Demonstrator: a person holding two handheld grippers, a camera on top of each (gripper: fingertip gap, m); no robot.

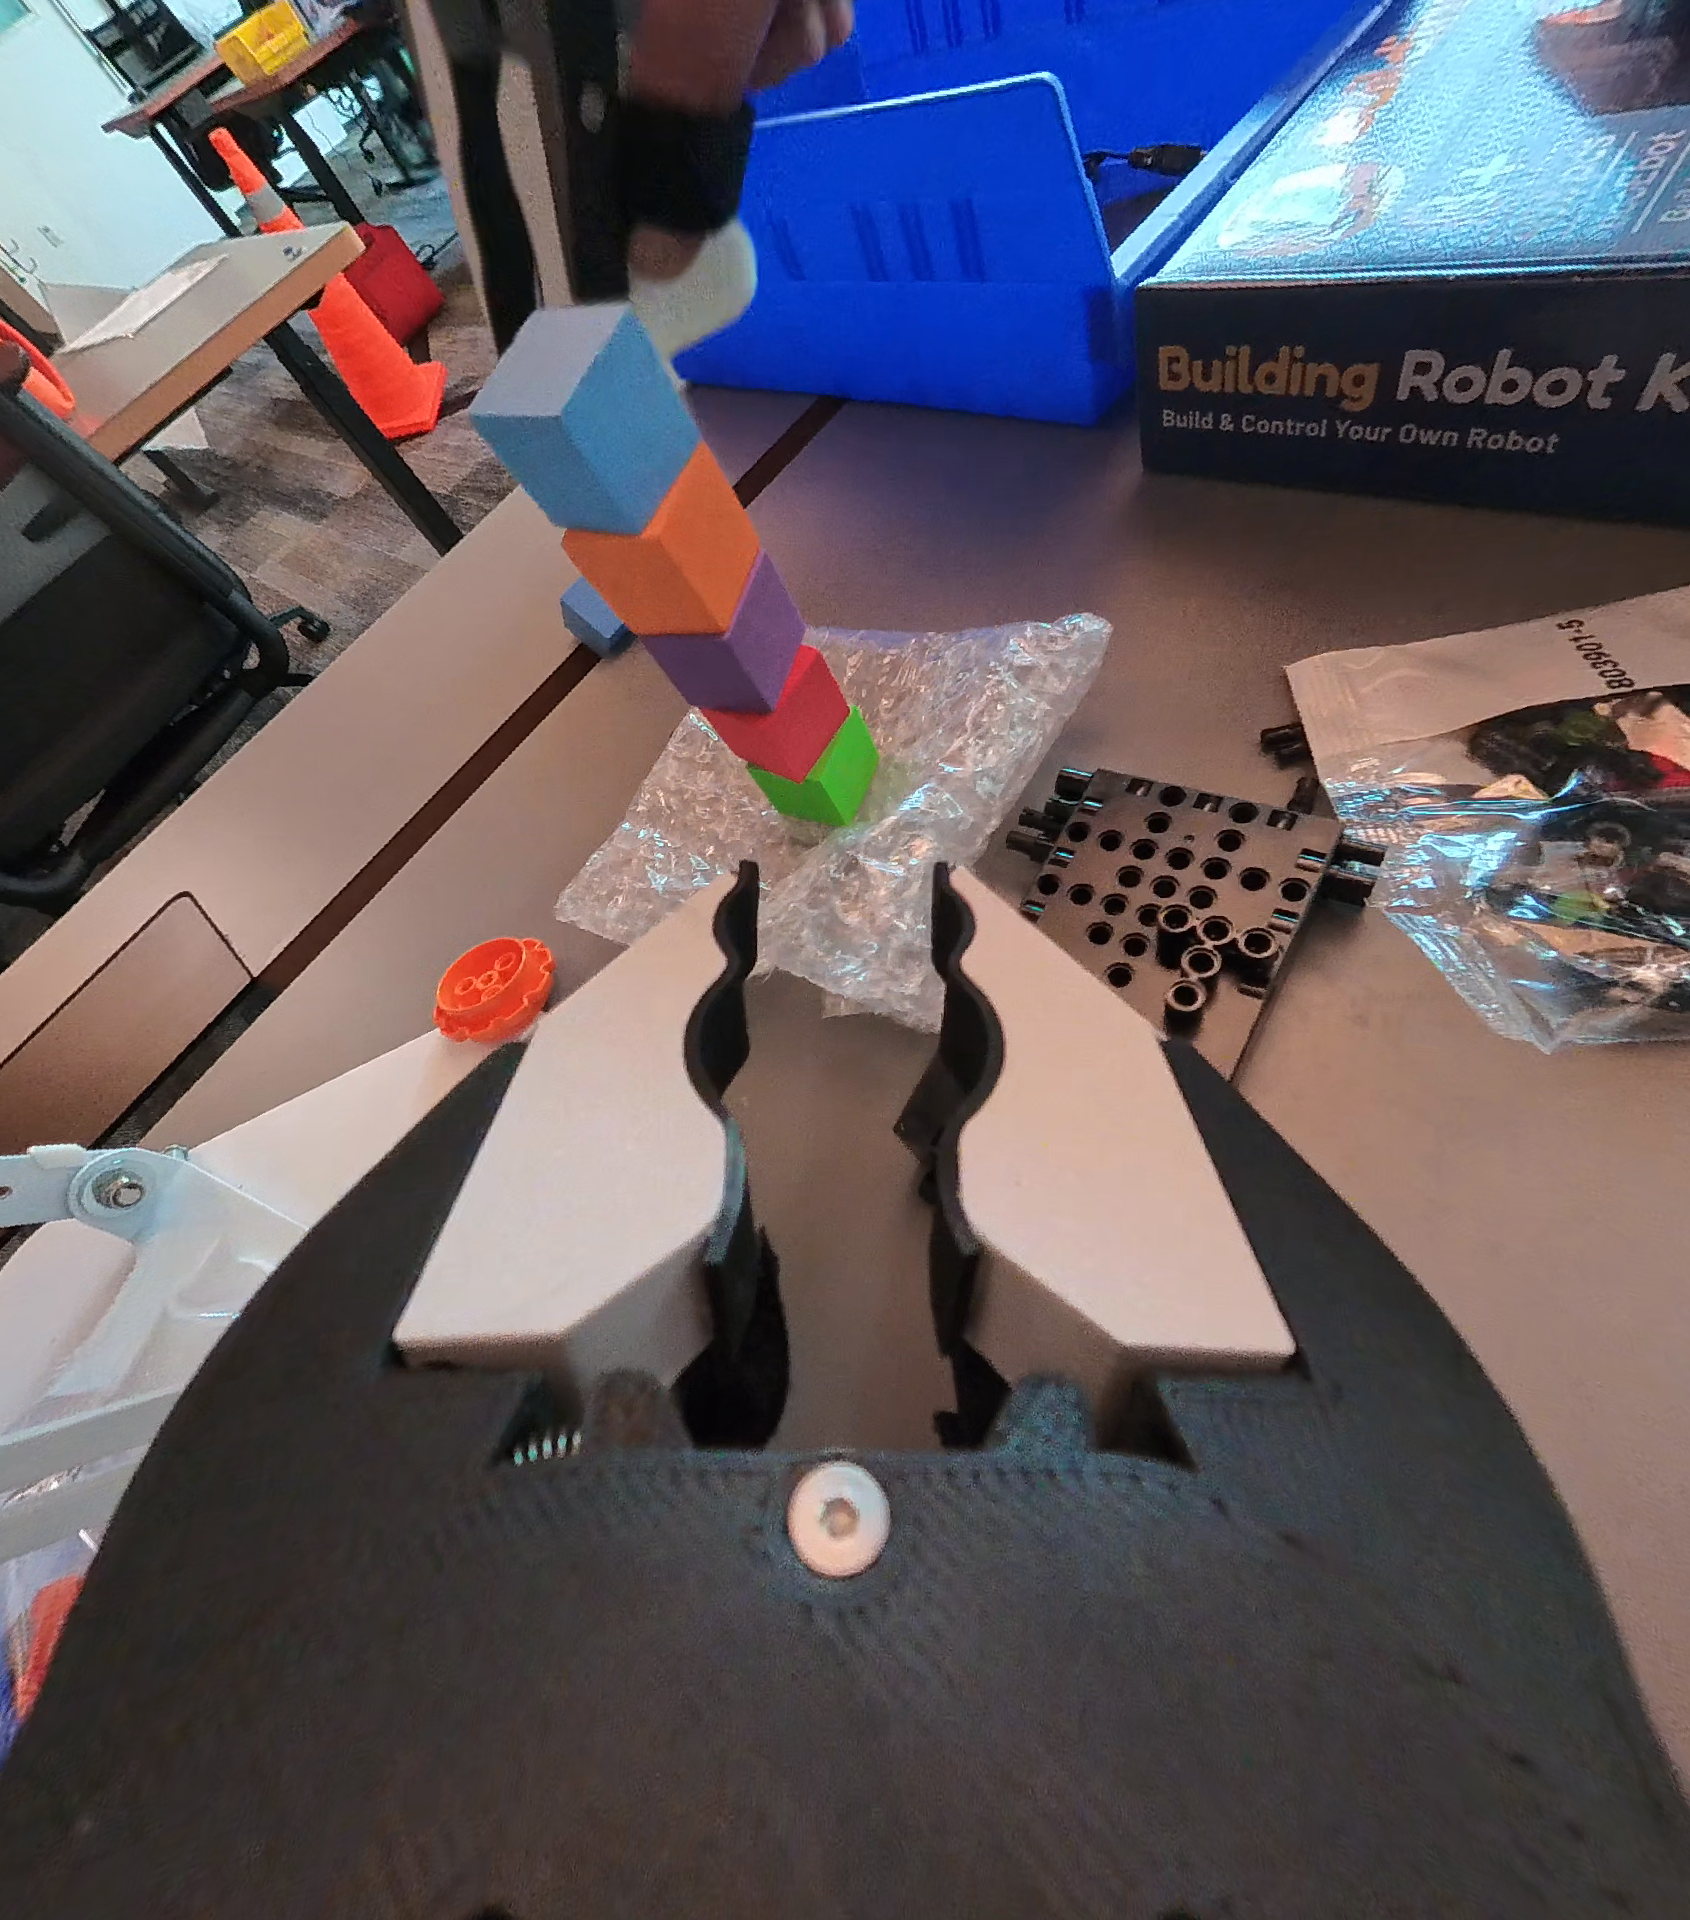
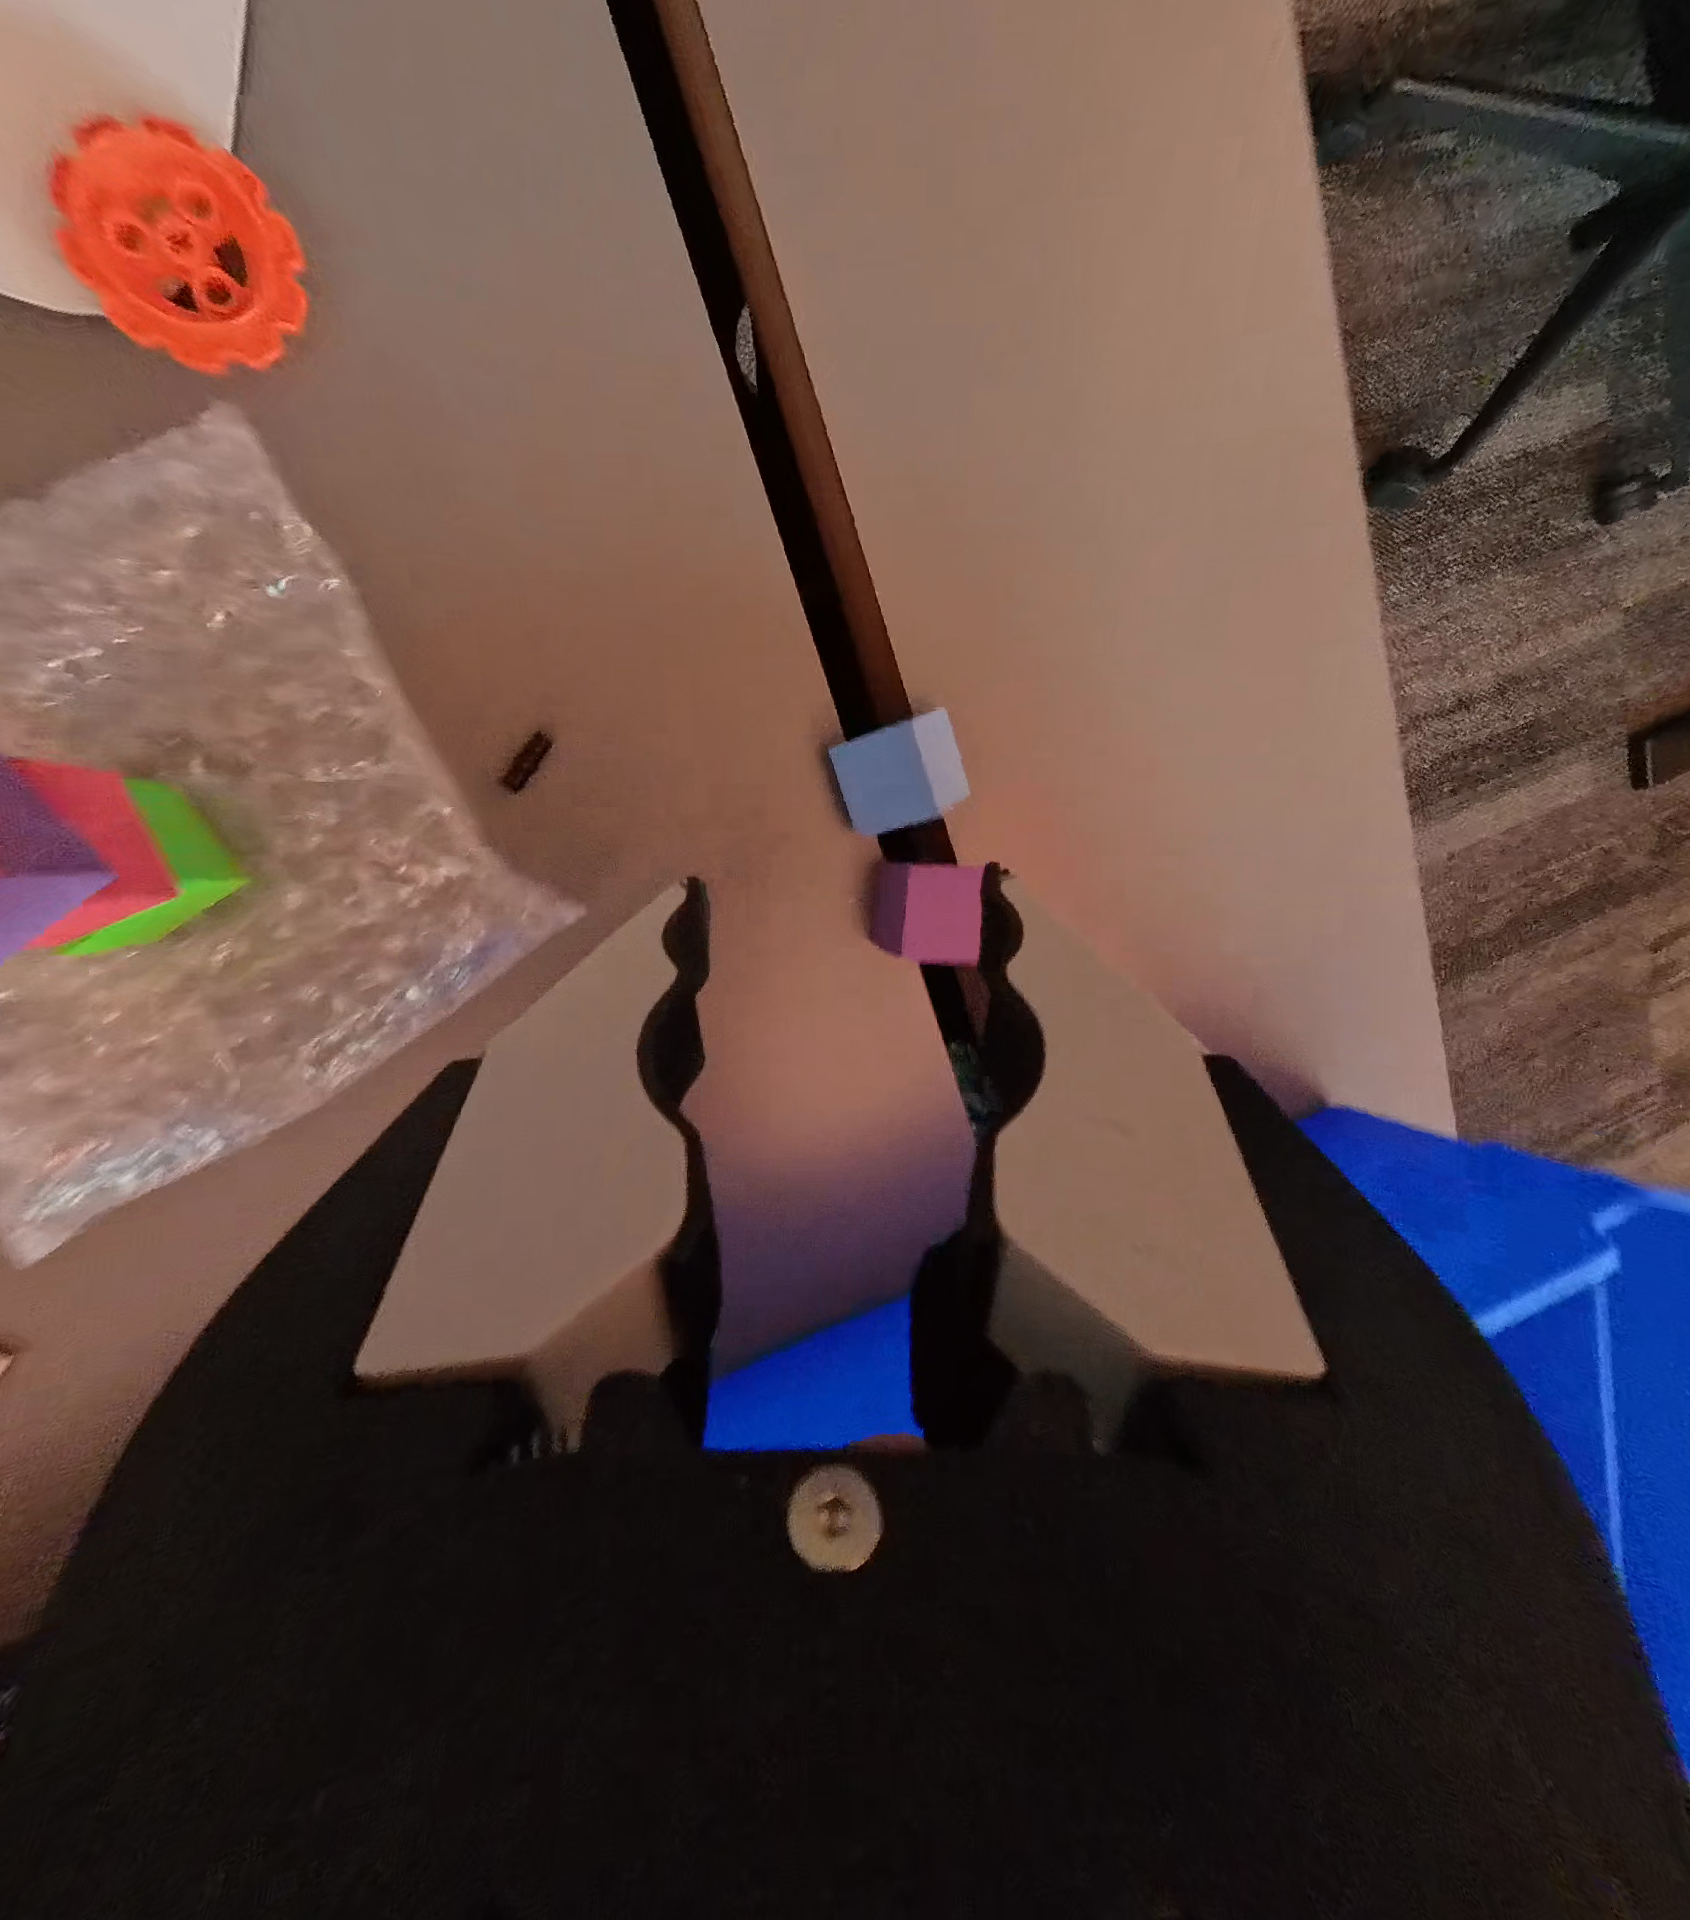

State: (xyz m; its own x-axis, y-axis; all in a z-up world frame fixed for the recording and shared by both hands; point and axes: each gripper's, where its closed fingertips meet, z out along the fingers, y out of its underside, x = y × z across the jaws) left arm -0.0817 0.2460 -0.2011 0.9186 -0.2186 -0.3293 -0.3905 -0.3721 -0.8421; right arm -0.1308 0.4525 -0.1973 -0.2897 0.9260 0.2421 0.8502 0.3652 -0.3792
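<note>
Blocks stacked in a leaning tower (image 1: 685, 582) stand ahead of my left gripper (image 1: 841, 883) in the left wrist view: green at the bottom, then red, purple, orange and a light blue one on top. The tower rests on a crumpled sheet of bubble wrap (image 1: 966, 748) on the counter (image 1: 1340, 1195), just beyond my fingertips and a little to their left. My left fingers (image 1: 612, 1122) are spread apart with nothing between them. My other gripper's white tip (image 1: 701, 281) hangs right at the top blue block; I cannot tell if it touches. An orange gear (image 1: 493, 987) lies near my left finger, a black perforated plate (image 1: 1184, 894) sits to the right of the wrap, a clear bag of parts (image 1: 1599, 862) beyond it, and a dark kit box (image 1: 1464, 343) and blue bin (image 1: 924, 260) stand at the back.

In the right wrist view I look down from above. My right gripper (image 2: 846, 894) has its fingers (image 2: 550, 1174) parted and empty. A small pink block (image 2: 929, 914) lies on the counter (image 2: 1080, 416) right by my right fingertip, over the dark seam, with a pale blue block (image 2: 898, 769) just beyond it. The tower (image 2: 72, 862) shows at the left edge on the bubble wrap (image 2: 166, 644), well apart from my fingers, and the orange gear (image 2: 181, 244) lies farther off.
</note>
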